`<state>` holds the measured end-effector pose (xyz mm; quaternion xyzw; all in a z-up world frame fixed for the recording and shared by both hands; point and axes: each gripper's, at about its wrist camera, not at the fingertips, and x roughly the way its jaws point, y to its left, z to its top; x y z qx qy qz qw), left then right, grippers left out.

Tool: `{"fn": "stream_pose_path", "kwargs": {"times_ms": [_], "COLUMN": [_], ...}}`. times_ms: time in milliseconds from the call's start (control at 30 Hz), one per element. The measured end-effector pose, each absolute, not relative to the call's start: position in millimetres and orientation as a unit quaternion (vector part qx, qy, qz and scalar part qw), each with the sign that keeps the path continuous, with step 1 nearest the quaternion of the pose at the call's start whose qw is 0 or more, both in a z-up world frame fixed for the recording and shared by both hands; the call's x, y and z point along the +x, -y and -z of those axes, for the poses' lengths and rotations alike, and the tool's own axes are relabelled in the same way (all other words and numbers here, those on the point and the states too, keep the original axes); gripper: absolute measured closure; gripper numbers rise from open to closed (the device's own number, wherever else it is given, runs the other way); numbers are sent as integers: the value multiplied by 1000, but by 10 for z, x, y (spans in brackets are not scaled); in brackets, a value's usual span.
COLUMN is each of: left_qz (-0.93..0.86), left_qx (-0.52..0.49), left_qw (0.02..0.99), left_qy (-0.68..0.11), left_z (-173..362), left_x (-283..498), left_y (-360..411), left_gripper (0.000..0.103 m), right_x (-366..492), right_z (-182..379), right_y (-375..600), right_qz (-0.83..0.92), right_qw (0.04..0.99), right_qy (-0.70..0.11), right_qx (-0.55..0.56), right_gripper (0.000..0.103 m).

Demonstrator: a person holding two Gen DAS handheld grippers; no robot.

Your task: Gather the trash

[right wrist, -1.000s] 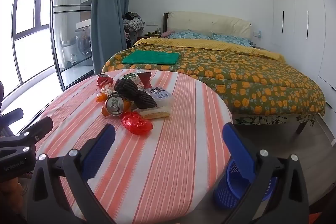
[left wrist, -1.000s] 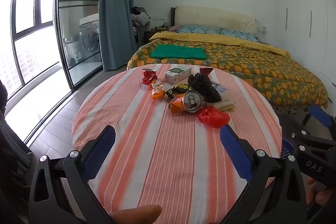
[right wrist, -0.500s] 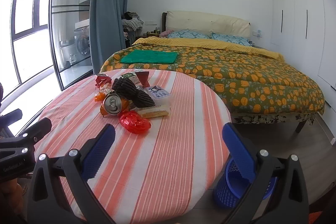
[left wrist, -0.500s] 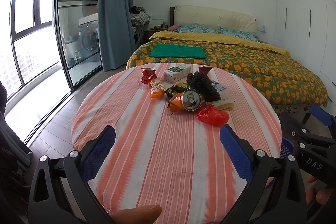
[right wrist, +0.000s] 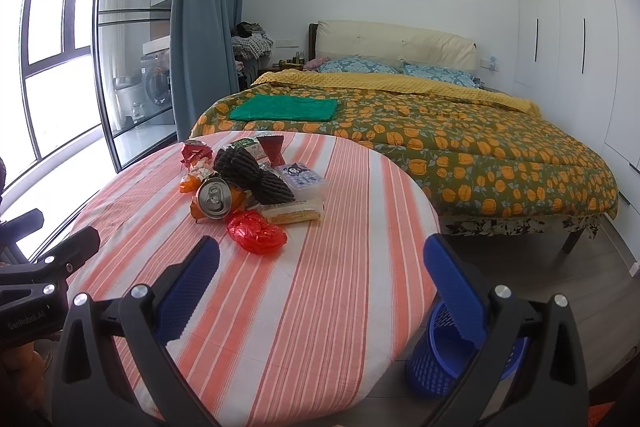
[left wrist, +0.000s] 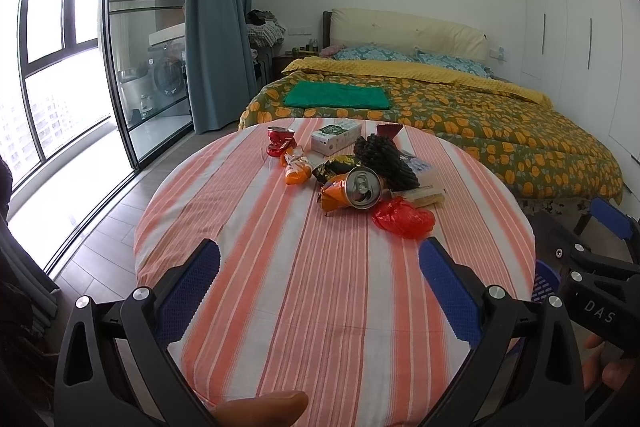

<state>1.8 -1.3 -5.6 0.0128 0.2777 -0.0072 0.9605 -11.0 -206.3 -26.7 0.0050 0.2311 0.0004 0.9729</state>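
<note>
A heap of trash lies on the round striped table (left wrist: pixel 328 299): a silver can (left wrist: pixel 362 187) lying on its side, a crumpled red wrapper (left wrist: pixel 404 218), a black foam net (left wrist: pixel 384 159), an orange snack bag (left wrist: pixel 296 169), a crushed red can (left wrist: pixel 279 141) and a small white box (left wrist: pixel 335 137). The same heap shows in the right wrist view, with the can (right wrist: pixel 215 198) and the red wrapper (right wrist: pixel 256 231). My left gripper (left wrist: pixel 320 261) is open and empty, short of the heap. My right gripper (right wrist: pixel 322 259) is open and empty over the table's near right part.
A blue mesh bin (right wrist: pixel 448 355) stands on the floor by the table's right edge. A bed (right wrist: pixel 440 131) with a flowered cover is behind the table. Glass doors (left wrist: pixel 132 47) and a curtain (left wrist: pixel 220 19) are at the left.
Both grippers have drawn back and risen slightly; the heap sits a little farther off in both views. Nothing on the table has moved.
</note>
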Motion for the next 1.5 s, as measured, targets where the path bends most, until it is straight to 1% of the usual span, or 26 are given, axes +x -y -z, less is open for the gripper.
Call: {"fn": "stream_pose_path", "kwargs": {"times_ms": [1367, 1500], "left_qz": [8, 8], "left_qx": [13, 13], "left_qw": [960, 960], "left_qy": [-279, -279], "left_z": [118, 220], "left_x": [4, -28], "left_y": [39, 127], "left_gripper": [4, 4], "right_x": [-112, -119], "right_z": [297, 328], "right_y": [2140, 2235], "right_qz": [1, 4], "right_qw": [973, 972], "right_qy": [-232, -234], "right_qx": [6, 8], "right_gripper": [5, 5]}}
